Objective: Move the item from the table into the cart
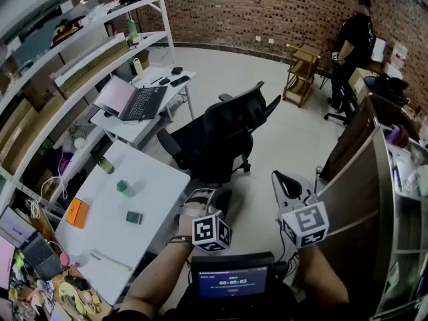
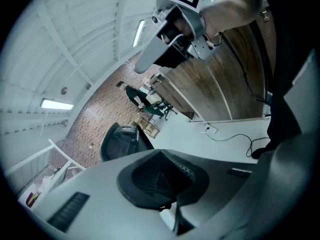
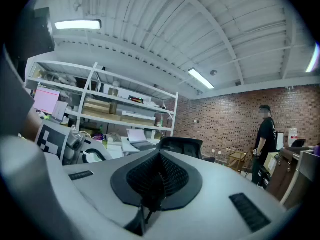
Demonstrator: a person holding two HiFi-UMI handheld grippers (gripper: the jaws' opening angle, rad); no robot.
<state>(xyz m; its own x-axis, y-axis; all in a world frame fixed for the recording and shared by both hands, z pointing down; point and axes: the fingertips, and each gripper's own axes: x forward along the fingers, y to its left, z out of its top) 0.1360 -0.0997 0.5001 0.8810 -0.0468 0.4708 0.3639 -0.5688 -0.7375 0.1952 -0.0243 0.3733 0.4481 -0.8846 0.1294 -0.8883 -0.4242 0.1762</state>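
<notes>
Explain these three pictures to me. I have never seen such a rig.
There is no robot here: a person holds a grey two-jaw claw in each hand. The head view comes from a camera on the person's head, looking down. The other two come from cameras riding on each claw. The left claw and the right claw are both shut and hold nothing. At the left of the head view stands a white rectangular table. On it lie an orange flat box, a small green cube and a dark square block. A black mesh office chair stands beyond.
</notes>
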